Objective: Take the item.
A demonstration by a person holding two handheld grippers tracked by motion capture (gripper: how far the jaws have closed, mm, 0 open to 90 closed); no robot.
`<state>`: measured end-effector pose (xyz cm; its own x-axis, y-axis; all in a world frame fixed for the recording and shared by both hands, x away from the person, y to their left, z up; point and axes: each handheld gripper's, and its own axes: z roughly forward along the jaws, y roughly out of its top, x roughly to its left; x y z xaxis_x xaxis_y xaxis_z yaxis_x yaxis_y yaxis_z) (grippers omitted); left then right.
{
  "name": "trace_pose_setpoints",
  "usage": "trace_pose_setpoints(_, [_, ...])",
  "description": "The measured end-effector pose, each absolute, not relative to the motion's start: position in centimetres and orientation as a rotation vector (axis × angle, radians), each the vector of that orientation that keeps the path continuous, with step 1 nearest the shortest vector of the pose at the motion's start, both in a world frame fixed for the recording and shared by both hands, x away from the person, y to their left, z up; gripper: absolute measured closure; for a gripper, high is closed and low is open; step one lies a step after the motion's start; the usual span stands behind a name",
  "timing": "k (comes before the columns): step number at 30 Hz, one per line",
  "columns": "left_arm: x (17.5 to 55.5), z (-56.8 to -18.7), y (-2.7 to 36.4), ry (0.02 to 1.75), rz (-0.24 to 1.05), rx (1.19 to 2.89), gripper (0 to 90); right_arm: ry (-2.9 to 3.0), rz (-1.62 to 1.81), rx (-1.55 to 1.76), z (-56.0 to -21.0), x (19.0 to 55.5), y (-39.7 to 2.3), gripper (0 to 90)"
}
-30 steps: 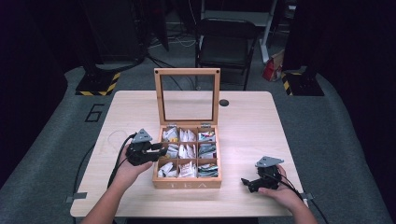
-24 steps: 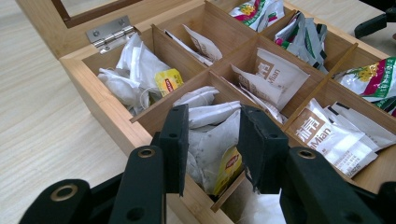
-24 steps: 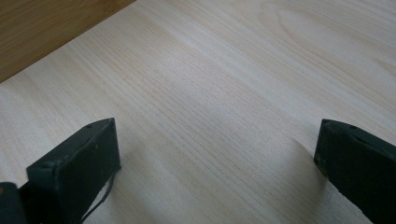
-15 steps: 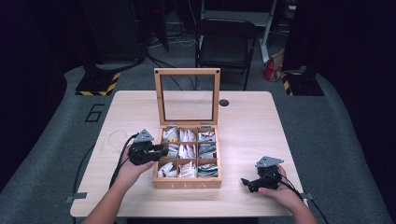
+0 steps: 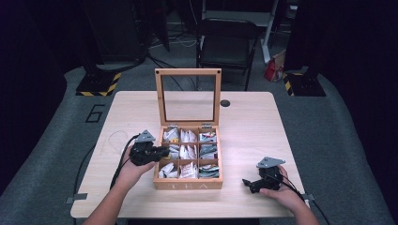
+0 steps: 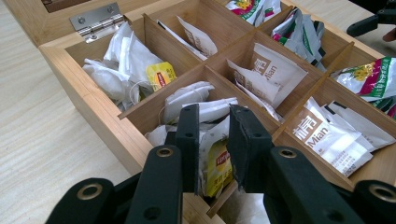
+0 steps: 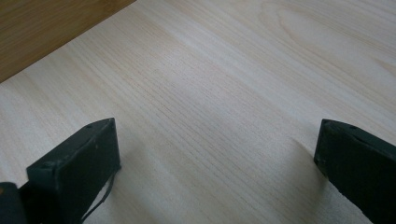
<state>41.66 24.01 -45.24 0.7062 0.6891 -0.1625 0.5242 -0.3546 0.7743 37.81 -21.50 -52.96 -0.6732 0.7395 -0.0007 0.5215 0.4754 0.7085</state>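
Left gripper reaching into the middle compartment on the left side of the tea box, jaws just closing around a tea bag with a yellow label; seen from the left gripper view, pads pressed against both sides of that packet, packet standing upright between them. Held by the left hand, resting at the box's left wall. Same compartment stuffed with more white bags behind the gripped one. Farther compartment on that side, next to the hinge, packed with crumpled white bags and another yellow-labelled one. Centre compartments holding white packets with brown print; compartments on the opposite side holding green and silver packets. Glass lid standing upright at the back of the box. Right gripper well apart from the box, low over the bare table near the front right corner, held in the right hand, jaws spread wide with nothing but wood grain between them in the right gripper view. Small dark round thing lying on the table just right of the lid. Black chair standing beyond the far edge of the table.
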Motion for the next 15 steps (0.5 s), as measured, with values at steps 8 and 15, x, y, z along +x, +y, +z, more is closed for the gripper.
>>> trace_pose_setpoints(8, [41.54,-45.37,24.24,0.926,0.242,2.04,78.4,2.419,1.007,1.073,-52.96,37.8,-21.48,0.0])
trace_pose_setpoints(15, [41.72,-45.65,24.38,0.937,0.221,2.032,72.4,2.42,1.006,1.07,-52.96,37.81,-21.49,0.0])
